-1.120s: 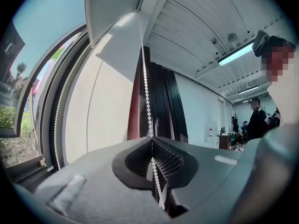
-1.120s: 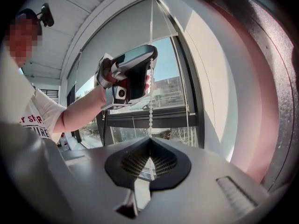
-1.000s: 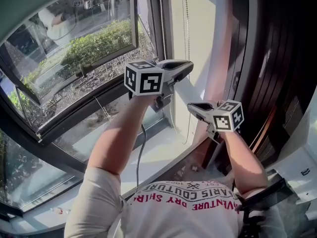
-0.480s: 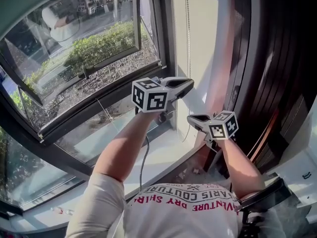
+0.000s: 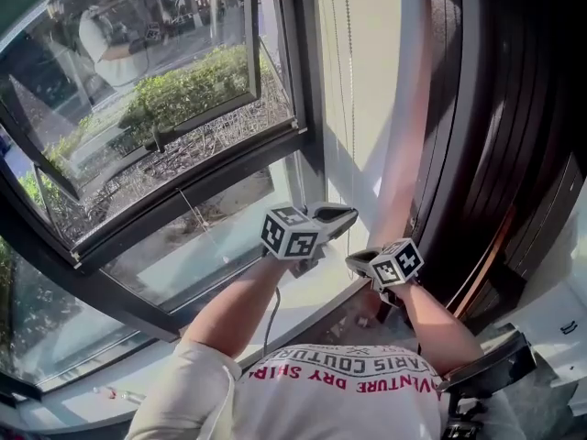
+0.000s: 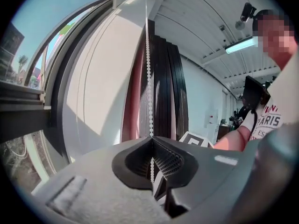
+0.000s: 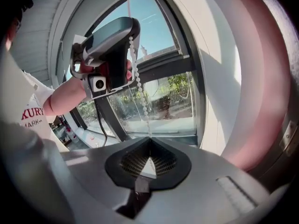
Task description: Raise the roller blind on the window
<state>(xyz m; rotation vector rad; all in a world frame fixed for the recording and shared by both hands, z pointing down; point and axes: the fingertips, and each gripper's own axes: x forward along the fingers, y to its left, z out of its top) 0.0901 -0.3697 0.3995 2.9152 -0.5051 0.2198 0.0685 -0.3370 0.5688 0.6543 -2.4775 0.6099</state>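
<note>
Greenery outdoors, dark timber indoors.
A green hedge (image 5: 183, 85) runs beside bare, twiggy ground (image 5: 211, 136) outside. Dark wooden slats (image 5: 514, 154) stand upright at the right. A lit strip light (image 6: 240, 45) and a small camera (image 6: 246, 10) are mounted on the white ceiling (image 6: 196, 27).

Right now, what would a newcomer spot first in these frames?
Two handheld grippers sit low and central in the head view, the left gripper just above the right gripper, both shut on the white bead chain. Next come the big sunlit window with a hedge outside at upper left, and dark wood panelling on the right.
</note>
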